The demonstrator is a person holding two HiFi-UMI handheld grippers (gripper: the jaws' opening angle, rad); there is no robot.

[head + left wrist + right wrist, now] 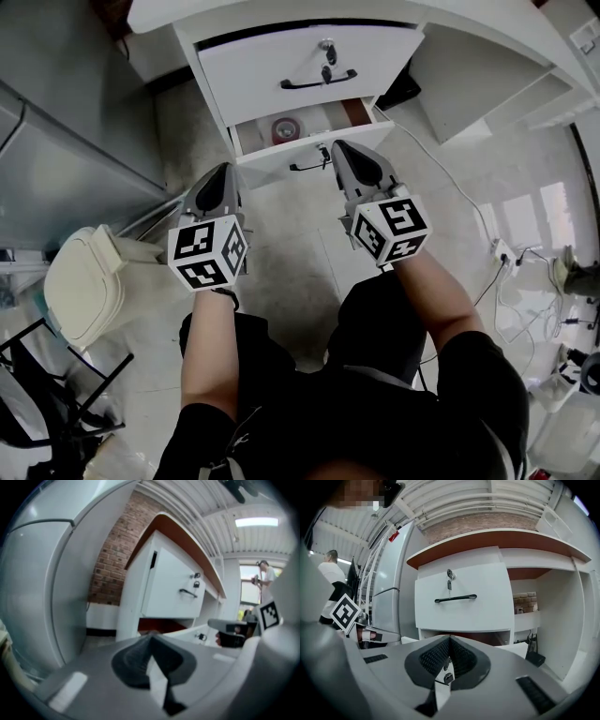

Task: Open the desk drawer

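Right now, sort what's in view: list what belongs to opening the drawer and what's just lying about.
For the job: lower drawer, partly pulled out; its black handle; right tongs, shut, by that handle.
Lying about: tape roll in that drawer; closed upper drawer; power strip; left tongs, shut, empty.

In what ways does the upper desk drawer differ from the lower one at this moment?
The upper drawer is shut, flush with the desk; the lower drawer is pulled out. The upper drawer hides its inside; the lower drawer shows a round reddish thing inside. Both have white fronts and black handles.
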